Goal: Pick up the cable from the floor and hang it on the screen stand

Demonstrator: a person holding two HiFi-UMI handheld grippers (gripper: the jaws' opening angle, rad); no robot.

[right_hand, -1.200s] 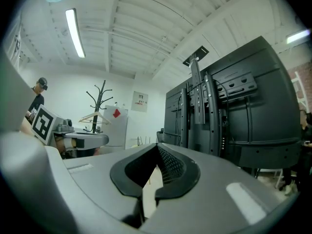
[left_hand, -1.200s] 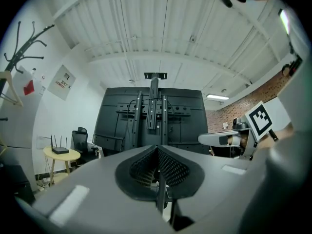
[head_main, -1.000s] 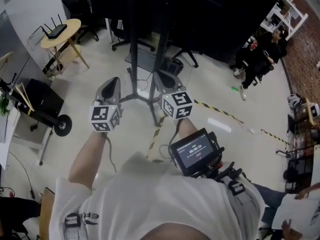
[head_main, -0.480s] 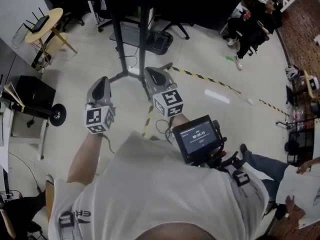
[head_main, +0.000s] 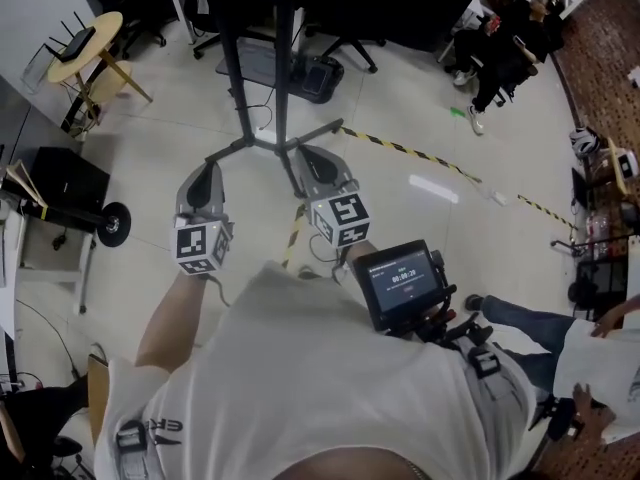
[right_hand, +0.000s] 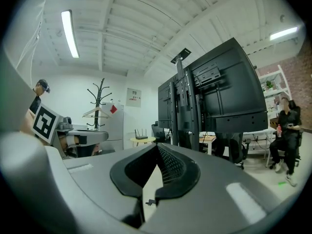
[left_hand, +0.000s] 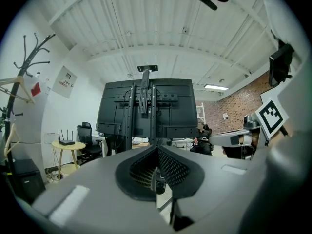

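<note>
Cable: a thin dark cable (head_main: 262,118) seems to lie on the floor at the foot of the screen stand (head_main: 245,78); it is hard to trace
Direction: ahead of and below both sets of jaws, between them; neither hand is clearly nearer
Long axis: too thin to tell, it looks curled by the post
Left gripper (head_main: 208,171): jaws closed, nothing between them
Right gripper (head_main: 312,160): jaws closed, empty
Pose: side by side, well above the floor, pointing level at the stand
Next: probably tip down and open

your tee (head_main: 300,388): white, short slv, blk print on L slv | chest: blk monitor (head_main: 403,283) | L gripper (head_main: 208,170) + R gripper (head_main: 305,154): grey, b/w marker cubes (head_main: 203,248)
</note>
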